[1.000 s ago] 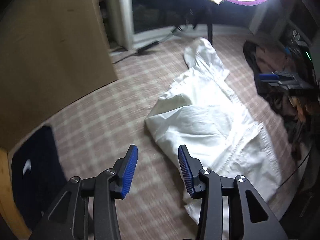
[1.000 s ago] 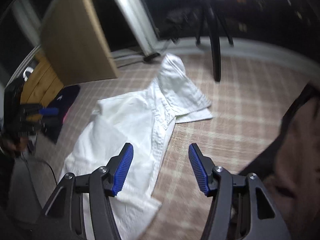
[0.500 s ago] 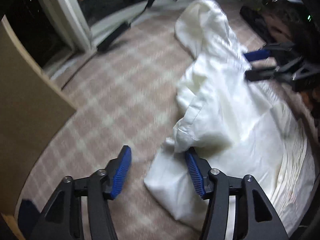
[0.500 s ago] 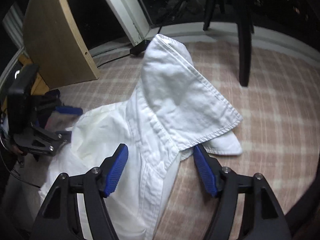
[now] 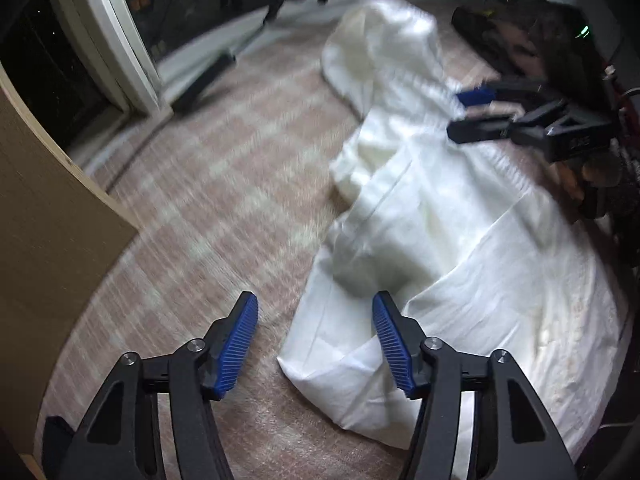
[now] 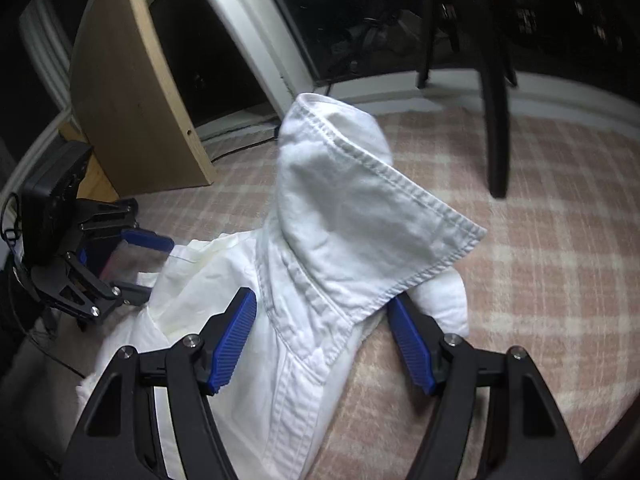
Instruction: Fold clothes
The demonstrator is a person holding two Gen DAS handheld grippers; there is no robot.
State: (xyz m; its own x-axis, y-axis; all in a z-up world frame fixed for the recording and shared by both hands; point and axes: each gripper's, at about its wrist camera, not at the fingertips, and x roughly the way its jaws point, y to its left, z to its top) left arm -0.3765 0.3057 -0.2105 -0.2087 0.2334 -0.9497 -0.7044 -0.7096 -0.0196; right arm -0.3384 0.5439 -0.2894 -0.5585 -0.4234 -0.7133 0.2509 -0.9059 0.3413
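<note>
**Both grippers lowered onto the white garment**

1. Garment. The white garment (image 5: 452, 240) lies crumpled on the checked carpet (image 5: 224, 208). Its hood (image 6: 344, 200) points toward the window frame (image 6: 260, 40).

2. Left gripper. The left gripper (image 5: 316, 344) points steeply down at the near left corner of the garment. Its jaws stand apart. The garment's edge lies between them, next to the right-hand pad; the left-hand pad sits over bare carpet. Neither pad presses the cloth. 1 second ago this gripper was higher, with narrower jaws, and only carpet showed between them. Half a second ago it was already about where it is now.

3. Right gripper. The right gripper (image 6: 324, 344) straddles the base of the hood. Its jaws are spread wide, with the collar seam (image 6: 296, 320) between them. The hood's lower edge drapes over the right-hand finger. No pinch is visible. 1 second ago this gripper hung well back from the garment, with its jaws narrower. Half a second ago it was already at the hood.

4. Surroundings. A wooden board (image 6: 132, 92) leans behind the garment, and a dark chair leg (image 6: 496, 128) stands on the carpet to the right of the hood.
</note>
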